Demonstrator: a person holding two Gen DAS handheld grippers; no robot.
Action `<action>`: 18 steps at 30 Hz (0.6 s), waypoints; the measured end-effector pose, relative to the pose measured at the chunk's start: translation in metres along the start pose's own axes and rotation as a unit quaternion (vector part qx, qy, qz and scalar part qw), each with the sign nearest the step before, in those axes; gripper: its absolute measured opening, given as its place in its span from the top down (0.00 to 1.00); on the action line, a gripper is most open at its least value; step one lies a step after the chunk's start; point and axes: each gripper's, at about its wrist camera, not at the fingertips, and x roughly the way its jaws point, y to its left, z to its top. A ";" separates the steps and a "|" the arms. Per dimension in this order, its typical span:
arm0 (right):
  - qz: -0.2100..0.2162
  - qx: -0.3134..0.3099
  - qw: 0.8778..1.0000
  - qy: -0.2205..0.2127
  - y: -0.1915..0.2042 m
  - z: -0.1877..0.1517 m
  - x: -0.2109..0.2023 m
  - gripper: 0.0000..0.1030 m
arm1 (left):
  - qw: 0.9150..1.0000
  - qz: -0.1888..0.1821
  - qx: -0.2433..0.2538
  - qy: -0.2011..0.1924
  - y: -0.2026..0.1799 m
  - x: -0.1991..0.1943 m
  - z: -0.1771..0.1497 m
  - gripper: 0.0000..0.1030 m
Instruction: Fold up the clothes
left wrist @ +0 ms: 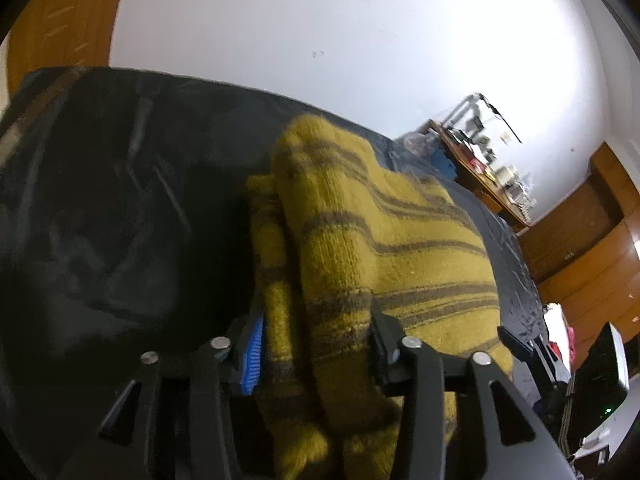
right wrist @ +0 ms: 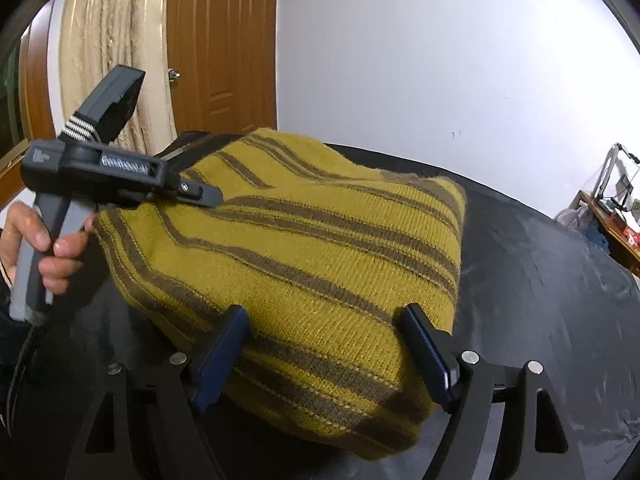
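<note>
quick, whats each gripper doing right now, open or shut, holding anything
Left gripper: shut on a bunched thickness of the yellow striped sweater.
Right gripper: open, fingers straddling the sweater's near edge, not clamped.

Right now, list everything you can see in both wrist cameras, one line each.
Mustard-yellow knitted sweater with brown stripes: one, folded, on the black sheet.
Black sheet surface: one, under the sweater.
Brown wooden door: one, behind, left.
Cream rolled bedding: one, beside the door.
Cluttered wooden desk: one, far right.
White wall: background.
Left gripper: black, blue pads, fingers around the sweater's edge.
Right gripper: black, open astride the sweater.
Hand: one, gripping the left gripper's grey handle.
</note>
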 end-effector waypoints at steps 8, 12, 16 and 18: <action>0.027 0.044 0.998 -0.041 -0.023 0.026 -0.014 0.21 | 0.997 -0.014 0.048 -0.056 -0.046 -0.036 0.007 0.28; 0.020 0.030 0.999 -0.005 -0.020 0.018 0.009 0.21 | 0.999 -0.007 0.047 -0.024 -0.050 -0.004 -0.003 0.28; 0.009 0.013 1.000 -0.002 -0.016 0.007 0.015 0.21 | 0.999 0.006 0.044 0.004 -0.049 0.028 -0.013 0.28; 0.008 0.010 1.000 0.002 -0.015 0.006 0.017 0.21 | 0.999 0.008 0.052 0.001 -0.048 0.030 -0.015 0.28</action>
